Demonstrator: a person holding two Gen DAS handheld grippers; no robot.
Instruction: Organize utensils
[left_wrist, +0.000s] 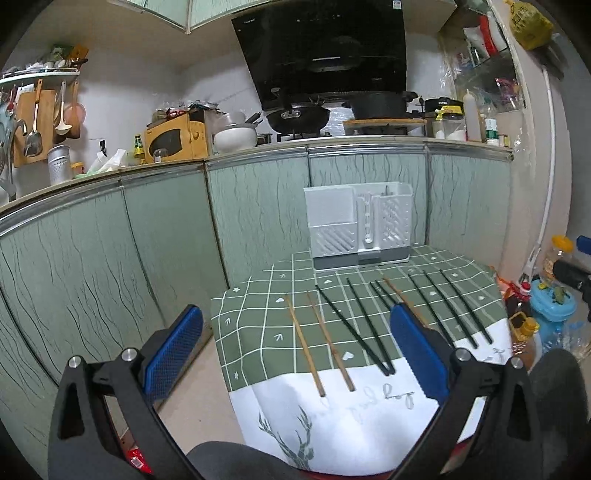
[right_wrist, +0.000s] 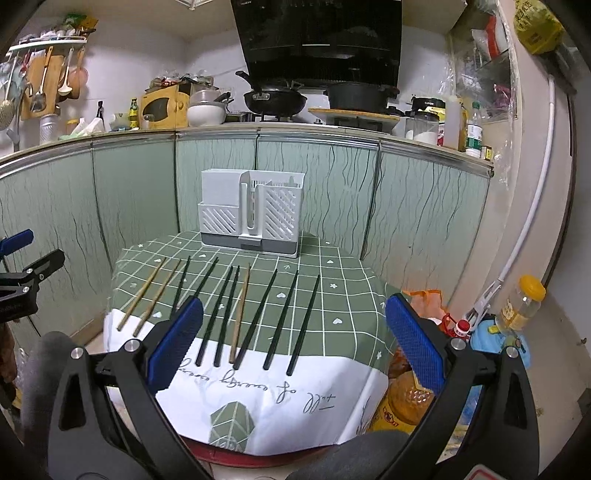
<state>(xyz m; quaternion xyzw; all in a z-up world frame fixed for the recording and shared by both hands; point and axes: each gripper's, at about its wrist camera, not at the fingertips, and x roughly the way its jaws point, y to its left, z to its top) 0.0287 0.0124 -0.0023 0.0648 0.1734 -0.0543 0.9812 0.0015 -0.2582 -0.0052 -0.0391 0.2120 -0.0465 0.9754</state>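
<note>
Chopsticks (right_wrist: 255, 314) lie in a row across the tablecloth (right_wrist: 332, 295), near ends toward its front edge. Behind them your white holder (right_wrist: 255, 214) shows some utensil tips inside. Your left gripper (left_wrist: 295, 350) and right gripper (right_wrist: 291, 339) gape wide, empty.

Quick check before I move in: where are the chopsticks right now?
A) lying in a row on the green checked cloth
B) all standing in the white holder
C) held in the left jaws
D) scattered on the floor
A: the chopsticks lie side by side on the green checked cloth, in front of the white holder, and both grippers' jaws stand open and empty.
</note>
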